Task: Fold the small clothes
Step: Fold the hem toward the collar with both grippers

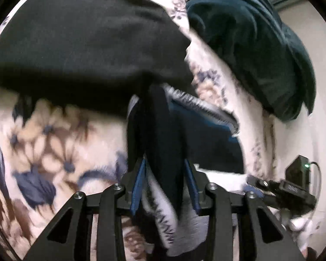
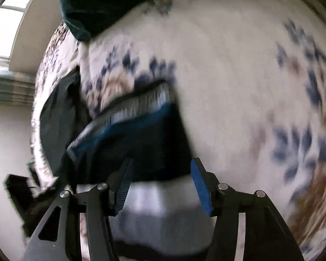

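Note:
A small dark navy garment (image 1: pixel 206 139) with a white patterned waistband (image 1: pixel 197 104) lies on a floral bedspread (image 1: pixel 54 143). My left gripper (image 1: pixel 165 182) has its blue-padded jaws partly apart with a fold of the garment between them. My right gripper (image 2: pixel 160 184) also has its jaws partly apart around the navy garment (image 2: pixel 145 143) and a pale grey part of it (image 2: pixel 163 208). The waistband (image 2: pixel 137 106) shows in the right wrist view. Both views are motion-blurred.
A large black garment (image 1: pixel 87 43) lies on the bed beyond the left gripper. A dark teal blanket (image 1: pixel 250 39) is bunched at the far side and also shows in the right wrist view (image 2: pixel 93 2). The other gripper (image 1: pixel 289 191) is at right. White wall (image 2: pixel 6 143) beyond.

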Demonstrator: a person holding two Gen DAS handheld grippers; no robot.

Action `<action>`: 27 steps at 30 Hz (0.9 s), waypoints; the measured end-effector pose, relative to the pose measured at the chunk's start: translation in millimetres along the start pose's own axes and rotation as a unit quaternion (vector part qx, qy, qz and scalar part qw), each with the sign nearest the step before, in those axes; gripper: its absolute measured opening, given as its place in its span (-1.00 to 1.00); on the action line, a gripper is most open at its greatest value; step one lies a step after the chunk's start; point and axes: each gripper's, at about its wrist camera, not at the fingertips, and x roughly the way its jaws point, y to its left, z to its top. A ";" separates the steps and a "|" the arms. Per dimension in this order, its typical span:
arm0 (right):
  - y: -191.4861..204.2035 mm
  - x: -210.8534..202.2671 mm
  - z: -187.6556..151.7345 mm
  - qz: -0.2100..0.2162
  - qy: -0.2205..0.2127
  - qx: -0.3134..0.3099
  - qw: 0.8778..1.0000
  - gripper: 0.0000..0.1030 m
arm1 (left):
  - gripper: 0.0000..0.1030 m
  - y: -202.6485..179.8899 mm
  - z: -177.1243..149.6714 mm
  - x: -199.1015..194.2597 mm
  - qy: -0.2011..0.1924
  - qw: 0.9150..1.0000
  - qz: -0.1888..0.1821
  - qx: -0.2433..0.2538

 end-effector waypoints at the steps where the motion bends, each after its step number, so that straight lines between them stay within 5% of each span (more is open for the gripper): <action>1: -3.6 2.2 -11.3 0.002 0.009 0.004 1.000 0.10 | -0.58 1.6 -2.1 2.5 0.001 1.000 -0.004 -0.003; 3: -13.0 10.3 -30.0 0.010 0.023 0.012 1.000 0.10 | -0.58 4.1 -4.3 6.5 0.007 1.000 -0.026 -0.015; 7: -27.2 30.7 -44.5 0.019 0.040 0.031 0.999 0.10 | -0.40 11.1 -0.7 21.9 0.029 0.987 -0.144 -0.066; 9: -27.8 35.5 -43.2 0.026 0.038 0.033 0.998 0.10 | -0.46 15.7 -1.0 26.6 0.022 0.984 -0.160 -0.075; 11: -26.6 36.3 -42.3 0.030 0.035 0.034 0.998 0.10 | -0.79 22.3 -1.4 24.8 0.020 0.987 -0.135 -0.079; 15: -27.9 30.3 -44.8 0.033 0.031 0.034 0.998 0.10 | -0.78 14.7 3.0 4.4 -0.001 0.999 -0.028 -0.027; 18: -30.7 16.4 -49.4 0.022 0.029 0.017 0.999 0.10 | -0.60 6.8 7.4 -6.3 -0.005 1.000 -0.004 -0.023; 21: -25.0 17.5 -49.6 0.017 0.032 0.008 0.999 0.10 | -0.20 10.7 4.1 2.2 0.013 0.994 -0.088 -0.058; 24: -24.7 21.3 -50.0 0.022 0.037 0.011 0.999 0.10 | -0.25 4.0 1.6 14.2 0.015 0.988 -0.143 -0.052; 27: -27.8 21.1 -50.2 0.030 0.037 0.017 0.999 0.10 | -0.25 5.3 -0.6 16.7 0.019 0.965 -0.248 -0.082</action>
